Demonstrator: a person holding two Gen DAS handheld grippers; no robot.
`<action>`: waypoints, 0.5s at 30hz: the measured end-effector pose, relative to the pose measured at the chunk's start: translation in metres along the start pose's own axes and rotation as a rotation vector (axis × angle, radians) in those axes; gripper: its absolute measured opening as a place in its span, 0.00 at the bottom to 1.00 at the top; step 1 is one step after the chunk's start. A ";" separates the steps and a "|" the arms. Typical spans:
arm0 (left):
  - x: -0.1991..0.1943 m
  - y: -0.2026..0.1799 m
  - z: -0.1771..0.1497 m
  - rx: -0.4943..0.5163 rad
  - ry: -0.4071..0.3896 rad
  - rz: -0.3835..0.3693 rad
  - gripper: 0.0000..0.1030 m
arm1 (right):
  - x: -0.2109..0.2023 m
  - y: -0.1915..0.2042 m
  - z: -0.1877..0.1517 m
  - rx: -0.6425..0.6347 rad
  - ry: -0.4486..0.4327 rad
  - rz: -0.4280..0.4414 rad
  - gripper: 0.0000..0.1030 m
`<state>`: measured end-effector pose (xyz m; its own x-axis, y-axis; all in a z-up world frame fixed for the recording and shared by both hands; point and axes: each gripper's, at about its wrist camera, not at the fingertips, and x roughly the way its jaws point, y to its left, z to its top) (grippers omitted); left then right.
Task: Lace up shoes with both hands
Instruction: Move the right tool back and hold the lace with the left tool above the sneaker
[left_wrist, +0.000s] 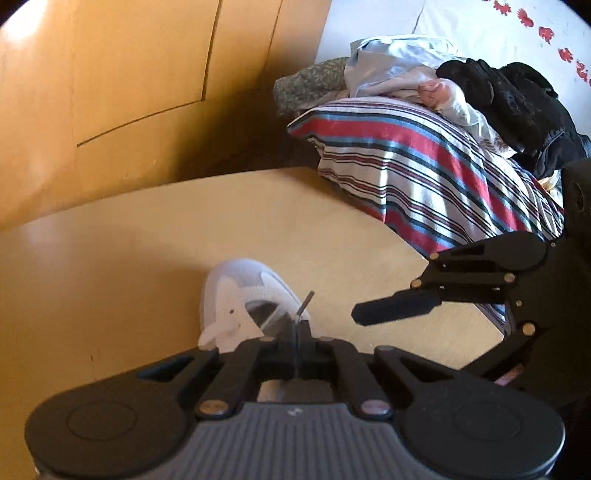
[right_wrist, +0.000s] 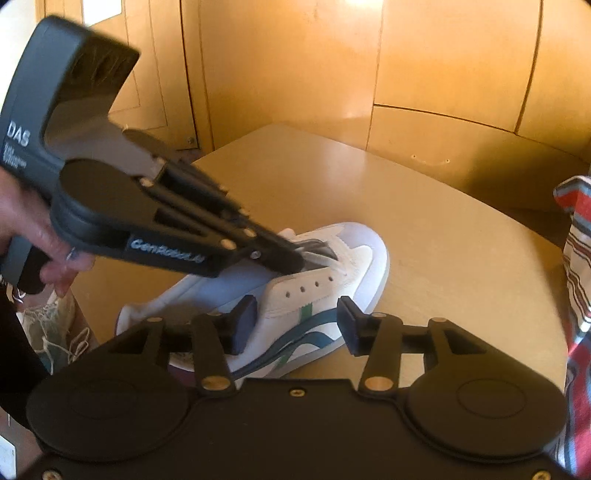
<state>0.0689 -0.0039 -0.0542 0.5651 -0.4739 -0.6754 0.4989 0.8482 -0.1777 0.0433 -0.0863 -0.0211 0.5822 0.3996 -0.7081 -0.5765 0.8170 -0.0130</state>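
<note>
1. On the tabletop (right_wrist: 461, 236), a smooth pale-wood slab with a rounded edge, lies a white low-top shoe (right_wrist: 354, 258), its toe pointing toward the far wood-panelled wall.
2. Shoe materials: matte white upper with a suede-like toe panel, blue and green curved stripes on the side, and a thick white rubber sole. A row of small round eyelets is visible along the near flap.
3. Left tool (right_wrist: 295, 258): matte black plastic with linked bars and brass-coloured rivets. Its jaws are pressed together, tips at the shoe's lacing opening. In the left wrist view a thin dark lace end (left_wrist: 304, 304) with a stiff tip sticks up from between the jaws, so it is pinching the lace.
4. Hand (right_wrist: 40, 236) at the left edge of the right wrist view grips the left tool's handle.
5. Right tool (right_wrist: 295, 325): same black build, with flat dark rubber-like pads. Its jaws stand spread apart over the shoe's striped side; nothing is pressed between them.
6. Striped cloth (left_wrist: 424, 177), red, blue and white, drapes in soft folds beside the tabletop, with a heap of light and black garments (left_wrist: 517, 99) on top.
</note>
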 end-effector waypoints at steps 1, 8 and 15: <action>0.001 -0.002 0.000 0.009 0.008 0.006 0.01 | 0.003 -0.001 0.000 0.004 0.000 0.004 0.46; 0.010 -0.012 -0.004 0.067 0.060 0.071 0.01 | -0.006 -0.005 -0.006 0.032 -0.008 0.012 0.47; 0.013 -0.011 -0.005 0.078 0.085 0.099 0.03 | 0.008 -0.016 -0.002 0.038 -0.004 0.017 0.49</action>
<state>0.0678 -0.0182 -0.0644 0.5583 -0.3640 -0.7455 0.4947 0.8674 -0.0531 0.0560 -0.0965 -0.0283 0.5750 0.4155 -0.7048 -0.5645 0.8250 0.0257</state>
